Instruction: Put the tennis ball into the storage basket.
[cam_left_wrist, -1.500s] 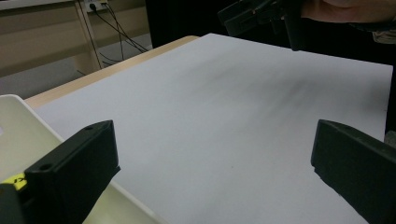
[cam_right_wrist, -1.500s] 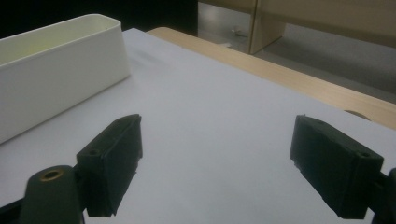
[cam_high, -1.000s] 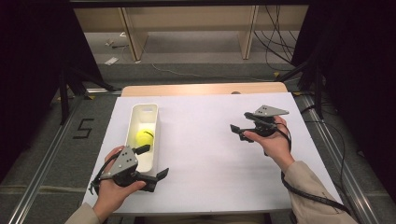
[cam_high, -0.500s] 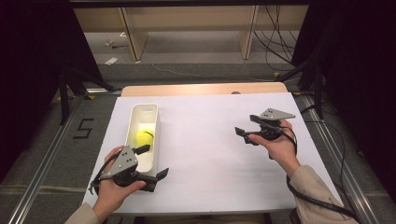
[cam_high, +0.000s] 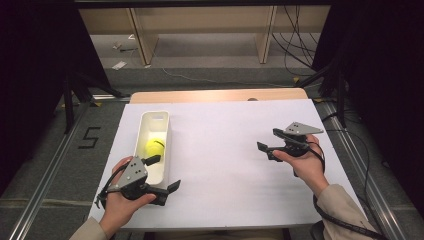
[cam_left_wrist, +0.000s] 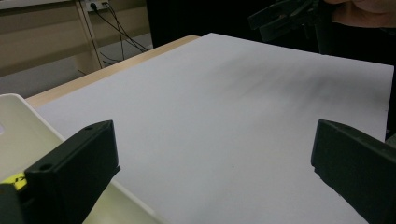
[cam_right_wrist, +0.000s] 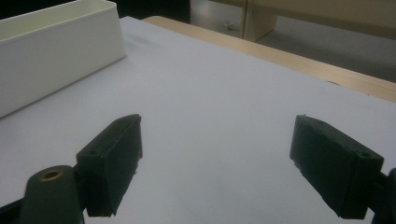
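High view looks down; both tool views skim the shared white sheet (cam_high: 225, 150) closely.

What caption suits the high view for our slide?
Yellow ball in white bin; both open tools, left and right, empty over the table.

Tongs (cam_right_wrist: 215, 163) gape empty over white sheet (cam_right_wrist: 224, 102), white bin (cam_right_wrist: 56, 51) well apart at upper left

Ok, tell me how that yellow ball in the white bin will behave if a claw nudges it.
The yellow ball is round, so it would probably roll at a touch. The white bin has raised walls, likely keeping it inside. It looks like a tennis ball, so probably light and slightly springy.
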